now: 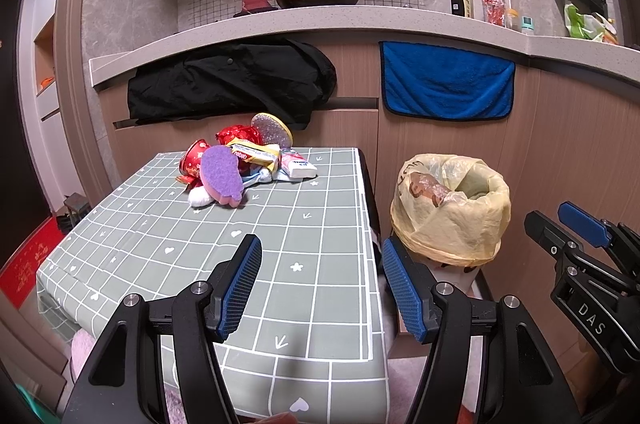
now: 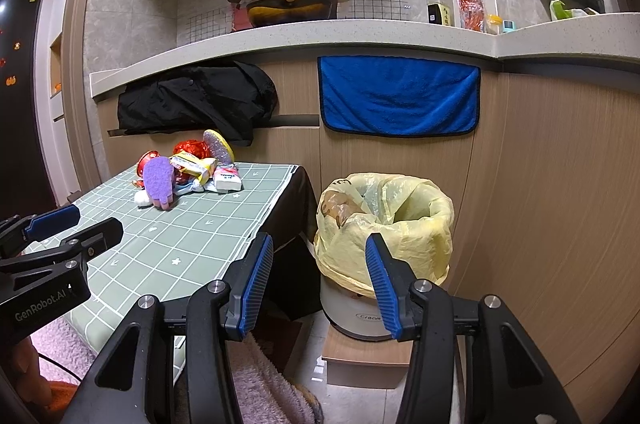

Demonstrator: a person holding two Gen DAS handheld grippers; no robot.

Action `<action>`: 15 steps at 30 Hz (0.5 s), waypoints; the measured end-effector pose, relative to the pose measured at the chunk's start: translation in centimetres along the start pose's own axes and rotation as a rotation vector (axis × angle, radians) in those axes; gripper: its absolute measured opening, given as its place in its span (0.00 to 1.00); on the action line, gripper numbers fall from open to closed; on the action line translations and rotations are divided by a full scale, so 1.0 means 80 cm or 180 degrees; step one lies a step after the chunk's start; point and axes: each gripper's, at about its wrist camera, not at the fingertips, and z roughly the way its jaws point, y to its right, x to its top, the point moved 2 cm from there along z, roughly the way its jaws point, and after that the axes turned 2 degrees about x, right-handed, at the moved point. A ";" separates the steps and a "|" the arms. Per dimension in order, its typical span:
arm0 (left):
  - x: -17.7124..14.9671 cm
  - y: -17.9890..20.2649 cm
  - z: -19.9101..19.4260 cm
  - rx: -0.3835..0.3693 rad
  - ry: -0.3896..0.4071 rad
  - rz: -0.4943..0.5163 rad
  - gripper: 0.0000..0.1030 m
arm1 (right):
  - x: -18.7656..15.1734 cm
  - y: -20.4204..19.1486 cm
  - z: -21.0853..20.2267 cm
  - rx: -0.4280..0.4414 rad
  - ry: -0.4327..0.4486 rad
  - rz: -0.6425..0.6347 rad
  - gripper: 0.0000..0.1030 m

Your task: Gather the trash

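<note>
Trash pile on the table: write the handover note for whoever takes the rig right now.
Left gripper: jaws open, empty, over the near part of the table.
Right gripper: jaws open, empty, facing the bin.
Trash pile sits at the table's far end: purple sponge, red cup, yellow wrapper, white tube, glitter sponge.
Bin stands on the floor right of the table, lined with a yellow bag.
Done: no piece picked up yet.
Left: move every piece into the bin.
</note>
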 end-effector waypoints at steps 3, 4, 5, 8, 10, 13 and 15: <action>0.000 0.000 0.000 -0.0001 0.0000 0.0001 0.62 | 0.000 0.000 0.000 -0.0001 -0.0001 -0.0004 0.45; 0.000 0.000 0.000 -0.0001 0.0000 0.0001 0.62 | 0.000 0.001 0.000 0.0001 -0.0001 -0.0002 0.45; 0.000 0.000 0.000 -0.0002 -0.0002 0.0001 0.62 | 0.001 0.001 0.001 0.0004 -0.0003 0.0001 0.45; -0.002 0.002 0.000 -0.0003 -0.0004 0.0004 0.62 | 0.000 0.001 0.001 0.0005 -0.0006 0.0002 0.45; -0.002 0.003 0.000 -0.0003 -0.0005 0.0004 0.62 | -0.001 0.002 0.002 0.0007 -0.0007 0.0004 0.44; -0.002 0.003 0.000 -0.0001 -0.0006 0.0004 0.61 | -0.001 0.002 0.002 0.0005 -0.0007 0.0008 0.44; -0.004 0.004 0.000 -0.0001 -0.0009 0.0001 0.62 | 0.000 0.002 0.003 0.0008 -0.0010 0.0010 0.44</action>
